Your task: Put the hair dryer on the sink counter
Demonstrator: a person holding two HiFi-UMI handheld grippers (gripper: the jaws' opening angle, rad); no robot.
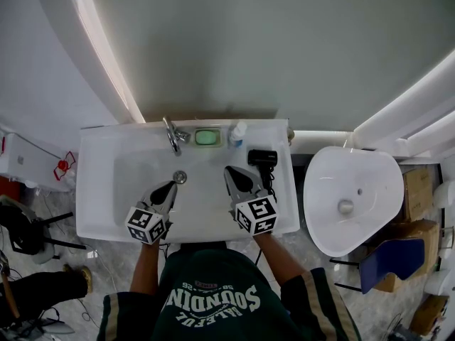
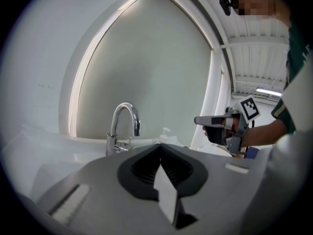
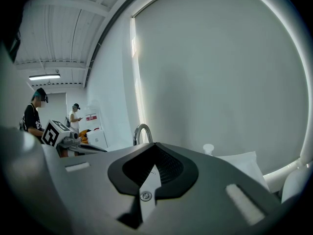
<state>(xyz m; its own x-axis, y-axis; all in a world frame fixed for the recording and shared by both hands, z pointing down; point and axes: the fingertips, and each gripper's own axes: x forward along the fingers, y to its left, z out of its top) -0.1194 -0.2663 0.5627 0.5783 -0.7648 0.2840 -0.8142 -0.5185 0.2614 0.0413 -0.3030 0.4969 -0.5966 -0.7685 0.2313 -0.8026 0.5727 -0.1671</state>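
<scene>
Black hair dryer (image 1: 263,158) lies on the white sink counter (image 1: 96,190), at the back right corner, just beside the right gripper (image 1: 229,170), whose jaws are pressed together and empty. Left gripper (image 1: 172,185) hovers over the basin near the drain, jaws closed too, gripping nothing. Faucet (image 1: 171,135) stands behind.

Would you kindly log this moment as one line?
hair dryer: on sink counter | left gripper: shut, empty | right gripper: shut, empty

Grey arched wall panel (image 1: 256,41), glowing edge strips (image 1: 106,59), marbled floor (image 1: 92,258), cardboard boxes (image 1: 421,187)
</scene>
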